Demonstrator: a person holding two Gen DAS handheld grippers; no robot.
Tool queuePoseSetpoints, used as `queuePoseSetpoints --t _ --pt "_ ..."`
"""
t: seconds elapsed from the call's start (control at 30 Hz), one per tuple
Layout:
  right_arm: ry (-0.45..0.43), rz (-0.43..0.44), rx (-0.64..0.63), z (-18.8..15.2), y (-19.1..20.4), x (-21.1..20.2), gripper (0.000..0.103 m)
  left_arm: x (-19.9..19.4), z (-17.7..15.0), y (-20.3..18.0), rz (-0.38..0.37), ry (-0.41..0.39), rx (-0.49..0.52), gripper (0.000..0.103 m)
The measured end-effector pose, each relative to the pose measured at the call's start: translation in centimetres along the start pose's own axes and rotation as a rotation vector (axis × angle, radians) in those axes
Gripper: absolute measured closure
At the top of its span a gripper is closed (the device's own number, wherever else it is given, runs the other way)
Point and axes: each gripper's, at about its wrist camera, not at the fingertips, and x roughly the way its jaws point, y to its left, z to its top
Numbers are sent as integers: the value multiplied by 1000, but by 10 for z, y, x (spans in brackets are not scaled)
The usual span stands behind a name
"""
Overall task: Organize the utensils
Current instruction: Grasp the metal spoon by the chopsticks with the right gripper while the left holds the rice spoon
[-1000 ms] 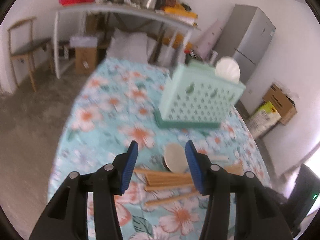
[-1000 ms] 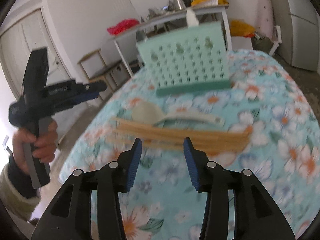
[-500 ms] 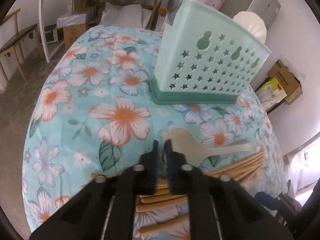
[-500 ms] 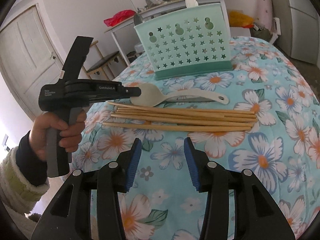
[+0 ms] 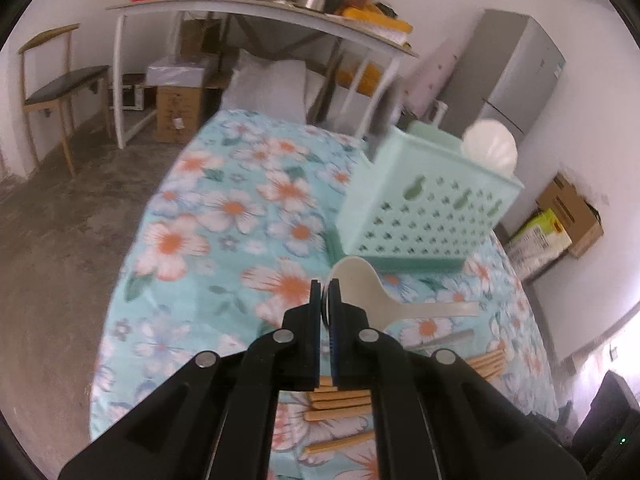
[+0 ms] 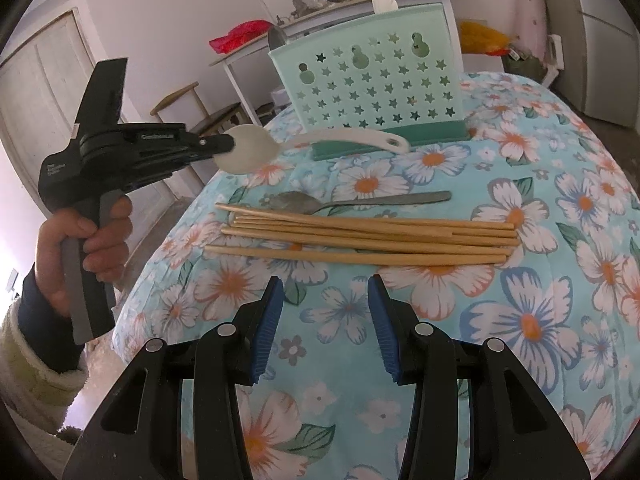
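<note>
Left wrist view: left claw [image 5: 327, 292] clenched on the rim of the white plastic spoon [image 5: 362, 288], gripped at the bowl edge, handle trailing off to the right. Spoon looks clear of the floral surface [image 5: 224, 216], though height is hard to judge here. Mint caddy [image 5: 424, 208] stands just beyond the spoon, with another white spoon [image 5: 490, 148] already upright in it. Chopstick ends [image 5: 344, 398] poke out beneath the claw.

Right wrist view: right claw [image 6: 325, 320] released, jaws wide apart, hovering low over the cloth just short of the chopsticks [image 6: 360, 236], holding nothing. From here the lift is plain: the left claw [image 6: 230, 145] carries the white plastic spoon [image 6: 256, 152] in the air, between the utensil row and the caddy [image 6: 372, 84]. A metal spoon [image 6: 352, 201] lies on the surface just behind the chopsticks; it barely shows in the left view. A second metal spoon [image 6: 276, 38] stands in the caddy.

Judgement: step in hand is carrying the plastic spoon to the caddy. Next move calls for tipping the handle downward over an open slot before letting go. Chopsticks and metal spoon not yet stowed.
</note>
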Motion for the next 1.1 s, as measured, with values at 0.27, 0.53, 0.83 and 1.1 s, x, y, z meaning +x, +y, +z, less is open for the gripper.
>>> queuePoseSetpoints --t 0.27,0.53,0.83,1.1 --pt "-23 16 4 4 6 -3 60 -18 5 29 52 -44 -69 100" --pt "-22 32 9 3 6 -3 60 -33 6 48 91 -77 -121 100" --pt "-28 53 19 7 8 -2 60 -42 5 54 104 -99 -153 100" --pt "-68 56 0 35 9 -2 60 -46 6 61 112 -114 -170 100"
